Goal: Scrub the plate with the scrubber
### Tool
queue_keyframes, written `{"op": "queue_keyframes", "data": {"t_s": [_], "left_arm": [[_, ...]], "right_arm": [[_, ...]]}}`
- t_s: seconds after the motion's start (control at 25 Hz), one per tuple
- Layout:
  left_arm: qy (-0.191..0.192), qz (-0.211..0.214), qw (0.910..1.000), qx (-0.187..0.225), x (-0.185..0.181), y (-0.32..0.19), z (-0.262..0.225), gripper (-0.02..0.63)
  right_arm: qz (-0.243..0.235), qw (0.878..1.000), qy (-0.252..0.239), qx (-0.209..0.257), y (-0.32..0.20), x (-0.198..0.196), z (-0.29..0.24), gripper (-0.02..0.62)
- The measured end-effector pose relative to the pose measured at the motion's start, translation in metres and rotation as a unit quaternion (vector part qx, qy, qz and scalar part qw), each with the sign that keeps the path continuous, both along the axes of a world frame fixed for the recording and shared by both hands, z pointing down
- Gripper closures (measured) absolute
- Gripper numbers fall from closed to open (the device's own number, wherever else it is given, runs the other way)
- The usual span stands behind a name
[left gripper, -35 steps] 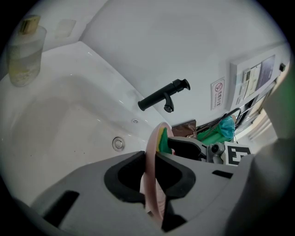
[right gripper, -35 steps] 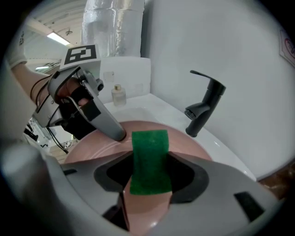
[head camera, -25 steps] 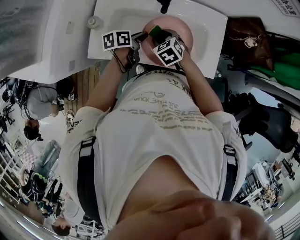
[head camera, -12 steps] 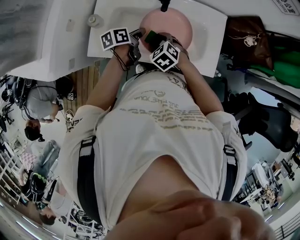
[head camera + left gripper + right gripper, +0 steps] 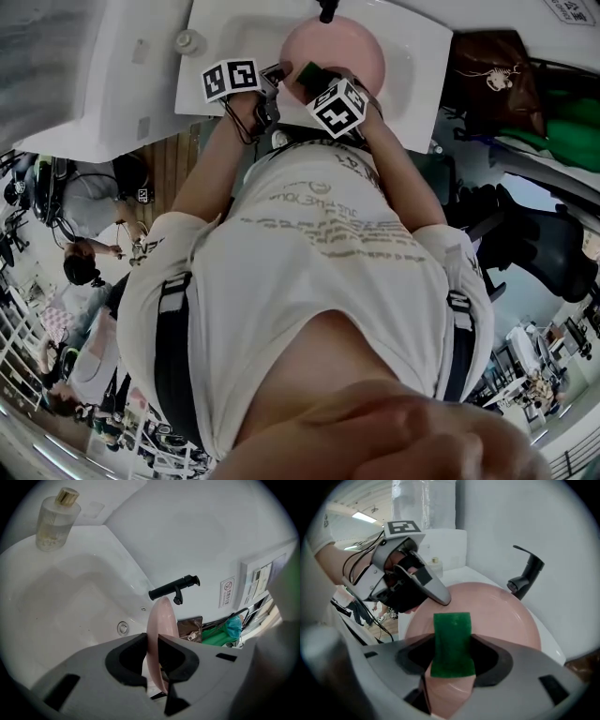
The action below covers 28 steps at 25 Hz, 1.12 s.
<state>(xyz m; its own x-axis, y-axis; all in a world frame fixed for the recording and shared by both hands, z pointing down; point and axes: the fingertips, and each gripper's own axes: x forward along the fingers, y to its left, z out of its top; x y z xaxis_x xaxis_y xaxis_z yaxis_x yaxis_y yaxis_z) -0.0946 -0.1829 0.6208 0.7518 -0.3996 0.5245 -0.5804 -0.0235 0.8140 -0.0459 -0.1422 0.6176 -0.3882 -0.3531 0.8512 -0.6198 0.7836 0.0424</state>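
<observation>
A pink plate (image 5: 349,49) is held tilted over the white sink (image 5: 412,56), just under the black faucet (image 5: 327,11). My left gripper (image 5: 275,77) is shut on the plate's near-left rim. In the left gripper view the plate (image 5: 160,618) stands edge-on between the dark pads of the left gripper (image 5: 152,660). My right gripper (image 5: 452,667) is shut on a green scrubber (image 5: 452,644), which lies flat against the face of the plate (image 5: 499,613). In the head view the scrubber (image 5: 307,71) sits at the plate's near edge.
A clear bottle with a gold cap (image 5: 56,520) stands on the sink's far left corner, and the same bottle (image 5: 189,42) appears in the head view. The faucet (image 5: 527,573) juts out close behind the plate. A brown bag (image 5: 492,80) lies right of the sink. The person's torso fills the lower head view.
The plate has moved a little farther back toward the faucet in the left gripper. The right gripper with the scrubber has shifted slightly across the plate's face.
</observation>
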Motion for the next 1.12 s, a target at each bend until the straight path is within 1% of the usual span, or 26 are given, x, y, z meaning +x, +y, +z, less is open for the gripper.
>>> {"op": "queue_keyframes", "data": {"t_s": [0.4,0.72,0.88,0.96,1.12], "left_arm": [[0.005,0.055,0.9985,0.009,0.013,0.018,-0.006,0.546],[0.015,0.072,0.9972,0.012,0.013,0.026,-0.008,0.545],[0.018,0.065,0.9977,0.008,0.012,0.026,-0.007,0.545],[0.018,0.056,0.9983,0.003,0.011,0.025,-0.006,0.545],[0.015,0.029,0.9994,-0.005,0.003,0.021,-0.001,0.545]], "right_arm": [[0.084,0.996,0.003,0.007,-0.038,0.042,-0.007,0.362],[0.133,0.991,0.008,0.016,-0.07,0.073,-0.012,0.362],[0.16,0.987,0.005,0.013,-0.077,0.084,-0.01,0.355],[0.159,0.987,0.01,0.017,-0.076,0.084,-0.012,0.356],[0.147,0.989,0.017,0.009,-0.067,0.079,-0.006,0.357]]}}
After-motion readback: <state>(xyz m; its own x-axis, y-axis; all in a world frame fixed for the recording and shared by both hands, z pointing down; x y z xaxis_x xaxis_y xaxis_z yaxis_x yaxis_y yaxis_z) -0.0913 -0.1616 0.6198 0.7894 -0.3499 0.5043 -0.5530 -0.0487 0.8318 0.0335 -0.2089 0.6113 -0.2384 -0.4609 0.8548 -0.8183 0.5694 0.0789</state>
